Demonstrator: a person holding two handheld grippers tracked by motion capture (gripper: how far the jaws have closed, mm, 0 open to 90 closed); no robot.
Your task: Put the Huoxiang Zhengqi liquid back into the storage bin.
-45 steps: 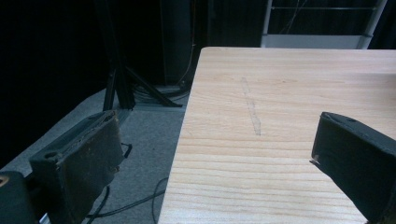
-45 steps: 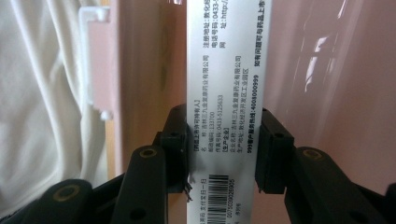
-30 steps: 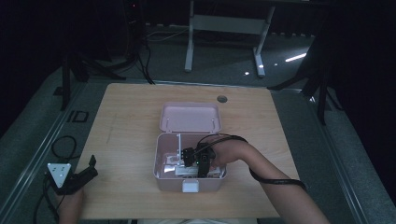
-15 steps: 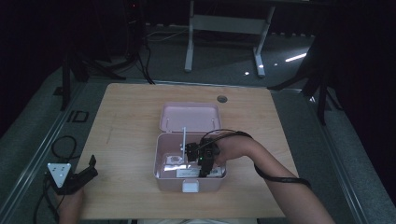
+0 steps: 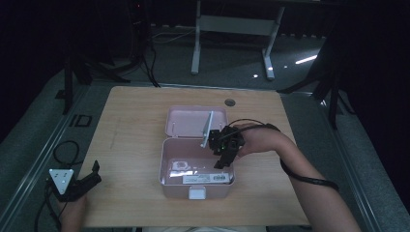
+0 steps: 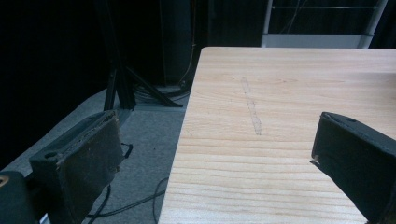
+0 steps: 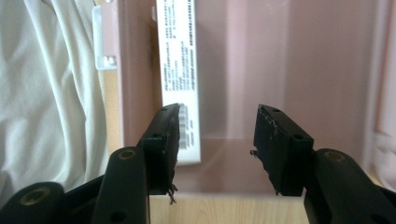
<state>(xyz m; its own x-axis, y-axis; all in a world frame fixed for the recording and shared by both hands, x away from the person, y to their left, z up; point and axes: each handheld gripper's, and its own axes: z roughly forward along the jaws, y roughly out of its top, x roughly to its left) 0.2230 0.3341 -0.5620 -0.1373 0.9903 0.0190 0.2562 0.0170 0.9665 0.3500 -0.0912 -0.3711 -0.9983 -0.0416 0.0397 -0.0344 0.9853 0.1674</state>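
An open pink box (image 5: 166, 166) stands mid-table, its lid (image 5: 188, 121) lying flat behind it. Inside lie a long white labelled packet (image 5: 203, 179) along the front wall and a small white item (image 5: 180, 166). My right gripper (image 5: 221, 162) hangs above the box's right side, pointing down into it. Its jaws have just been opening, and nothing is between them. In the right gripper view the open jaws (image 7: 217, 116) frame the pink floor, with the packet (image 7: 180, 70) beside the left jaw. My left gripper (image 5: 94, 171) rests open at the table's front left corner, with bare wood between its jaws (image 6: 217, 135).
The wooden table (image 5: 135, 111) has a round cable hole (image 5: 229, 102) near its far edge. A table frame (image 5: 232, 24) stands on the dark floor beyond. White cloth (image 7: 46, 93) shows past the box's front in the right gripper view.
My right gripper has risen out of the box and drawn back toward its right rear, and its jaws have parted. The left gripper has stayed where it was.
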